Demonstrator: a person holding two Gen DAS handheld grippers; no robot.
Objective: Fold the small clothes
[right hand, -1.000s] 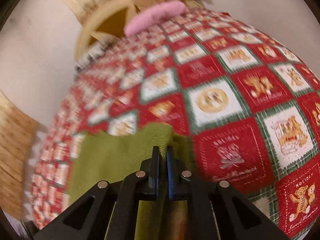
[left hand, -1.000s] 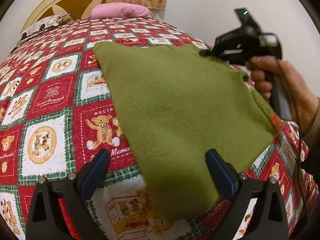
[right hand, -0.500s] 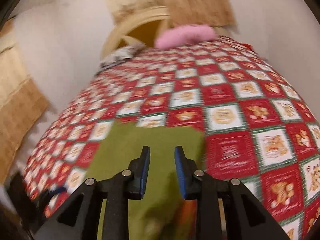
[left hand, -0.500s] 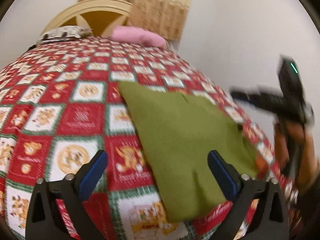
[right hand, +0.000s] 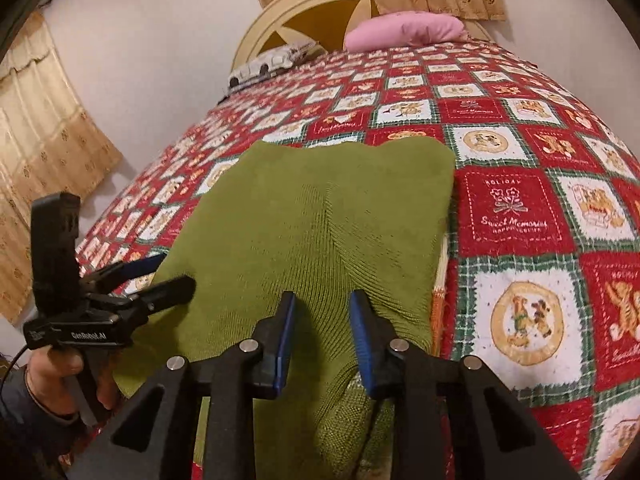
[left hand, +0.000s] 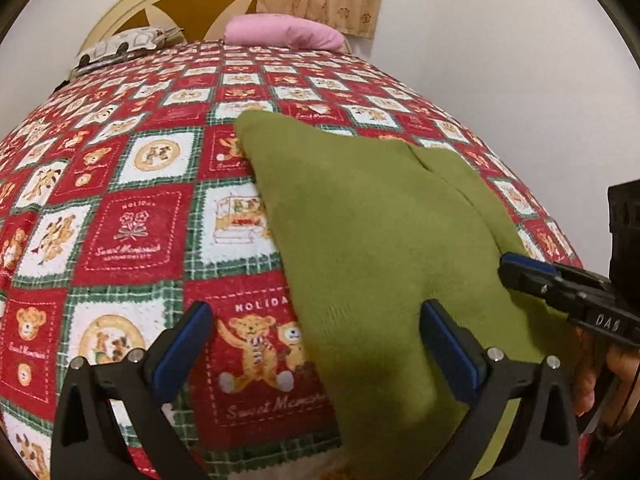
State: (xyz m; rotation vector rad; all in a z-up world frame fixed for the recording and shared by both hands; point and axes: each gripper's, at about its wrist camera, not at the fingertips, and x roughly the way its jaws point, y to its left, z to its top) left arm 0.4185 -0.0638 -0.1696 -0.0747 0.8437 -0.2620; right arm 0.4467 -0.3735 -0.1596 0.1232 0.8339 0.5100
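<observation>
Green knit garment lies folded flat on the bedspread, straight ahead of and beneath the right gripper, whose jaws, having just been opening, stand slightly apart and empty above its near edge. Soft, light and limp, it should be taken by a corner or hem, both layers pinched together. The left gripper, spread wide and empty, angles down over its other side.
</observation>
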